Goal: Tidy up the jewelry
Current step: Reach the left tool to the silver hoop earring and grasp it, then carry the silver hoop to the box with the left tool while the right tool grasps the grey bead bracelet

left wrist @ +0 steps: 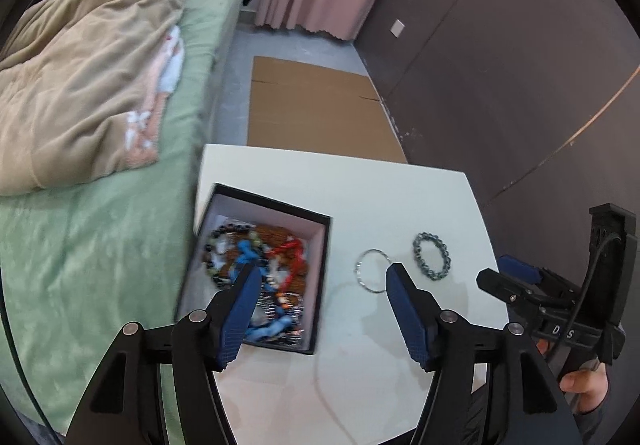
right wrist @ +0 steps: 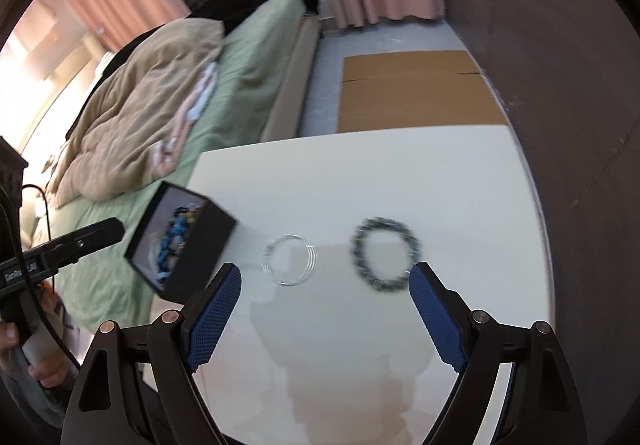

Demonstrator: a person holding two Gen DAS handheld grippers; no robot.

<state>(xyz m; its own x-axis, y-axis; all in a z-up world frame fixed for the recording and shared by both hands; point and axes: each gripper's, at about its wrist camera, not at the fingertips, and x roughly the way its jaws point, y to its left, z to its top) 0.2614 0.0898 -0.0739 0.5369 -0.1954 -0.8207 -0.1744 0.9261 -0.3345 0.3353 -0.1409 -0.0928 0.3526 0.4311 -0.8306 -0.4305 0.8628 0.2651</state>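
Over the near part of the white table [left wrist: 400, 197] your left gripper [left wrist: 320, 277] and right gripper [right wrist: 324, 277] both stand wide apart, holding nothing. Beyond their tips, toward the table's right edge, lie a thin silver bangle [right wrist: 291, 260] and a dark beaded bracelet [right wrist: 386, 253], near each other. At the left edge sits your black box [left wrist: 320, 285], heaped with tangled bead strands [left wrist: 260, 273].

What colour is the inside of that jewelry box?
Pale pink lining inside a black box; the left wrist view shows it best.
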